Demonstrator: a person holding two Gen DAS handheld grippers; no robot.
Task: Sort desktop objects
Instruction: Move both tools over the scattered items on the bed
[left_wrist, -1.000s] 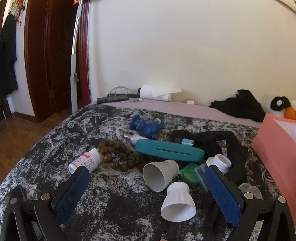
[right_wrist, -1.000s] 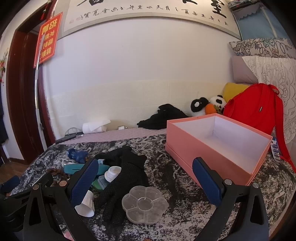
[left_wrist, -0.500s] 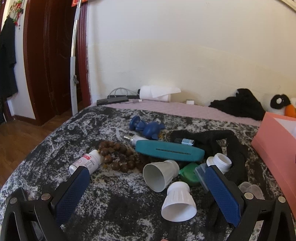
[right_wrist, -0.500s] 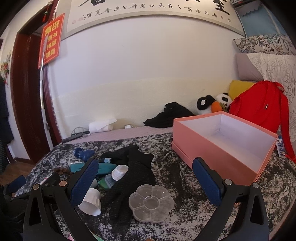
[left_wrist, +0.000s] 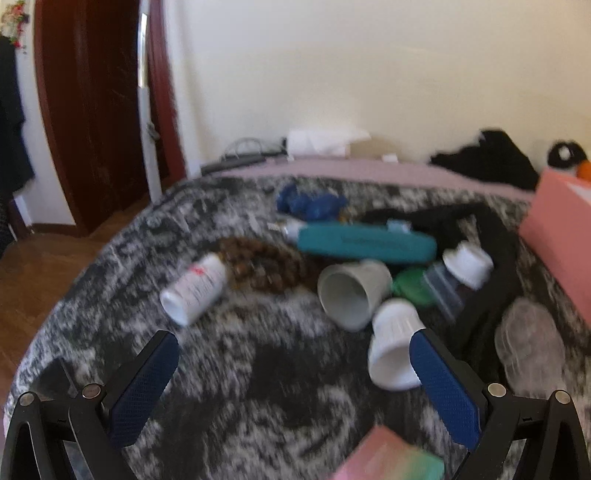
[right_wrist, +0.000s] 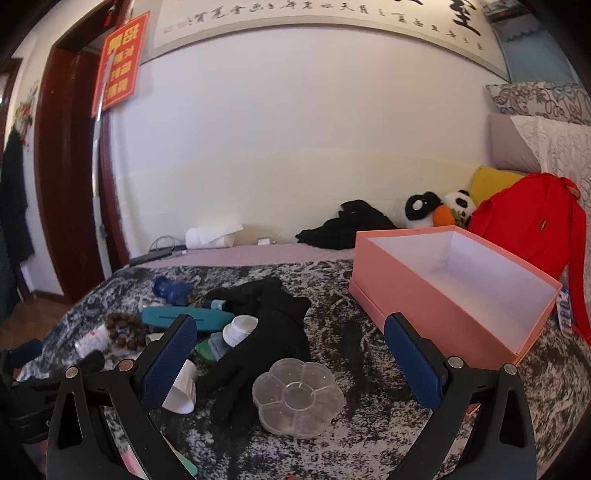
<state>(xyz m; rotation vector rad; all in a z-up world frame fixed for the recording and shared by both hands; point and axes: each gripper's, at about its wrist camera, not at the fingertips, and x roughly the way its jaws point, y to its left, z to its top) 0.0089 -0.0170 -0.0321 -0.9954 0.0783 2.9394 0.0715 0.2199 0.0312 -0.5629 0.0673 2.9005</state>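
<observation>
Bedroom, mottled black-and-white bedspread (right_wrist: 354, 317): loose clutter heaped left, open pink box (right_wrist: 454, 295) right, nothing visible inside it.
Both my grippers hover low over the spread, left gripper (left_wrist: 293, 354) and right gripper (right_wrist: 290, 332) with fingers wide apart, holding nothing. Clear flower case (right_wrist: 297, 397) lies just ahead of my right gripper, beside the black glove (right_wrist: 269, 332); I'd straddle it flat by its edges, since thin plastic probably slips. White cup (left_wrist: 393, 350) sits by my left.
</observation>
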